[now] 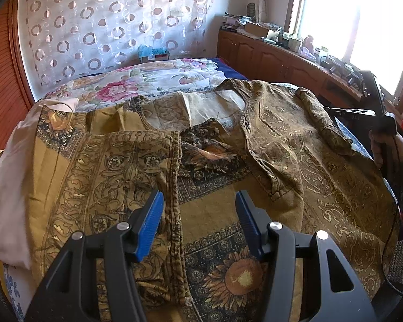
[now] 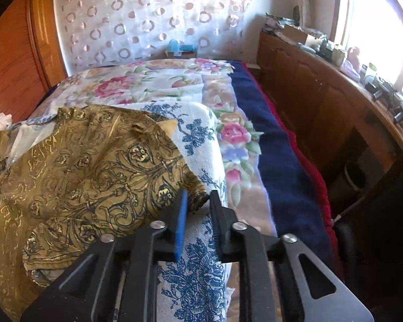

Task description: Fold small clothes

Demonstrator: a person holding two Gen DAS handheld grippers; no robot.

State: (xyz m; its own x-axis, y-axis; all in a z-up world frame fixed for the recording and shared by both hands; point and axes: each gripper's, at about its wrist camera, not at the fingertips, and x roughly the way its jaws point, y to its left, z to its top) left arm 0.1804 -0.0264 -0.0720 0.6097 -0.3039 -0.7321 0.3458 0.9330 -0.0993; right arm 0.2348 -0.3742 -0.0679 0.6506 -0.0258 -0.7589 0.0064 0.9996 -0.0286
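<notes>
A mustard-gold patterned shirt (image 1: 309, 155) lies spread face up on the bed, collar toward the far side, front partly open over a sunflower print. My left gripper (image 1: 200, 204) is open, hovering just above the shirt's front near its left placket. My right gripper (image 2: 197, 201) is nearly shut, its jaws pinching the end of the shirt's sleeve (image 2: 196, 190), which is drawn out over a blue-and-white floral cloth (image 2: 196, 276). The right gripper's handle and the hand on it show at the right edge of the left wrist view (image 1: 384, 134).
The bed carries a floral quilt (image 2: 147, 86) and a dark blue blanket (image 2: 276, 145) along its right side. A wooden cabinet (image 2: 322, 88) with clutter runs under the window. A pale pink cloth (image 1: 10, 187) lies at the shirt's left. A dotted curtain hangs behind.
</notes>
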